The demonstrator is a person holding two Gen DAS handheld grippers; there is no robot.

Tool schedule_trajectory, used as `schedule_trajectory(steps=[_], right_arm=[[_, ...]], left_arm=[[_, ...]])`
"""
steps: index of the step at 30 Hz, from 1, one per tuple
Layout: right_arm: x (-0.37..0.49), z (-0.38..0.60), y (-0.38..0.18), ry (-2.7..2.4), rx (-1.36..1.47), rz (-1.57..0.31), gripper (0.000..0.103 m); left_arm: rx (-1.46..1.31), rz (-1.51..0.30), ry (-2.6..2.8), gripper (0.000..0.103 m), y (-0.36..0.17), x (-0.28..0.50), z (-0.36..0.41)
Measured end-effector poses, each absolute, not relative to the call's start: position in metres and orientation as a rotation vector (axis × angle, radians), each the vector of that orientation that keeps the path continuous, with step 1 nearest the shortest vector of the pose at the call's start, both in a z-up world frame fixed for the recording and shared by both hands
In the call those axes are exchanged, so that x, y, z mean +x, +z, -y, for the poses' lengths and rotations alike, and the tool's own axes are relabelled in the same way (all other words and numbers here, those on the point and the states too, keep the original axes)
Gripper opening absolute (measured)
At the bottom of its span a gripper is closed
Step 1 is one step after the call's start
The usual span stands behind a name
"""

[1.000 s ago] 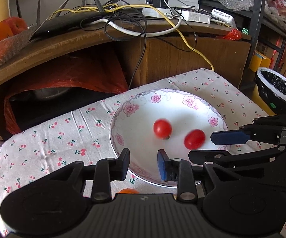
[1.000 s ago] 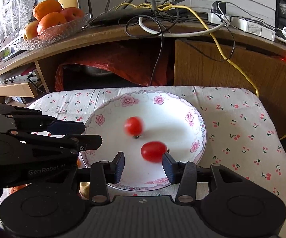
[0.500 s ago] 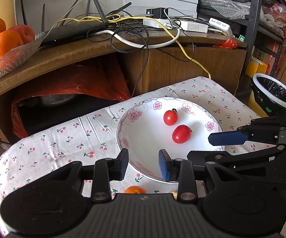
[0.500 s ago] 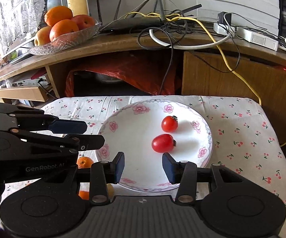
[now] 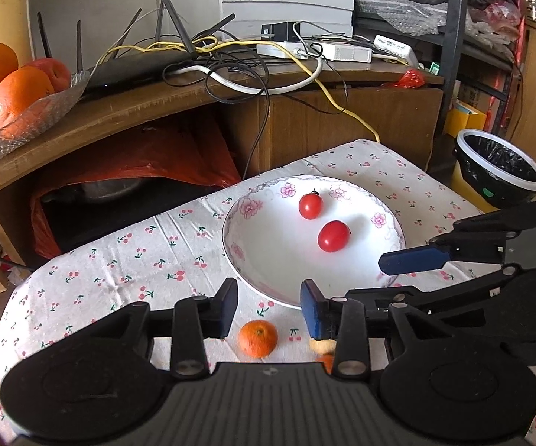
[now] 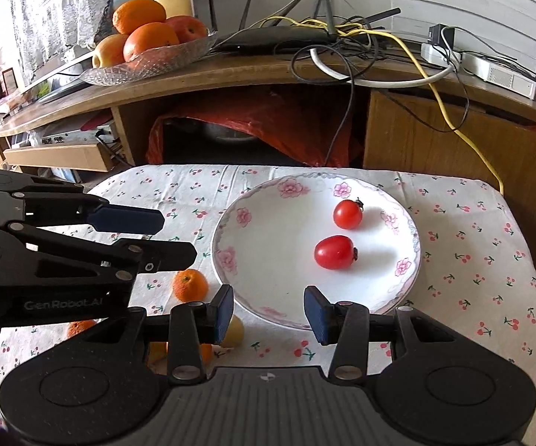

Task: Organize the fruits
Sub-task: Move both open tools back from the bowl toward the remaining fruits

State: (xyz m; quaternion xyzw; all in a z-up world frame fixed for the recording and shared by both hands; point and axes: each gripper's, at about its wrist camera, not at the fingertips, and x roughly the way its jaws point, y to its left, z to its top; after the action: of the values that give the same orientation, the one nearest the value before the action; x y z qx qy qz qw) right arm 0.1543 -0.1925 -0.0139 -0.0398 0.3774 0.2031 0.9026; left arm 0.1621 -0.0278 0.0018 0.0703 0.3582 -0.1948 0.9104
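Sitting in the white floral plate: two glossy red cherry tomatoes, a rounder one farther back and an oval one nearer, close but not touching. Down on the cherry-print tablecloth, just off the plate's near-left rim, one small dimpled mandarin, plain as day in both views. Only from the right wrist: a pale yellowish fruit behind the finger pad, plus more orange bits underneath, too hidden to count. Only from the left wrist: a black-lined bin off to the side. Left gripper spread wide and empty above the mandarin; right gripper also released, nothing between the blue pads, hovering over the plate's near edge. Farther back on the wooden shelf, a ribbed glass dish piled with oranges and apples.
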Motion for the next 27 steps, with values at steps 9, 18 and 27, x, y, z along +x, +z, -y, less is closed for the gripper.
schedule_trajectory(steps=[9, 18, 27], right_arm=[[0.141, 0.185, -0.012, 0.455, -0.100, -0.789, 0.039], [0.128, 0.173, -0.021, 0.506, -0.130, -0.830, 0.039], [0.123, 0.167, -0.026, 0.545, -0.137, -0.853, 0.039]], left_arm=[[0.186, -0.738, -0.461, 0.048, 0.004, 0.137, 0.016], [0.220, -0.781, -0.482, 0.049, -0.008, 0.110, -0.003], [0.241, -0.818, -0.503, 0.049, -0.019, 0.097, -0.015]])
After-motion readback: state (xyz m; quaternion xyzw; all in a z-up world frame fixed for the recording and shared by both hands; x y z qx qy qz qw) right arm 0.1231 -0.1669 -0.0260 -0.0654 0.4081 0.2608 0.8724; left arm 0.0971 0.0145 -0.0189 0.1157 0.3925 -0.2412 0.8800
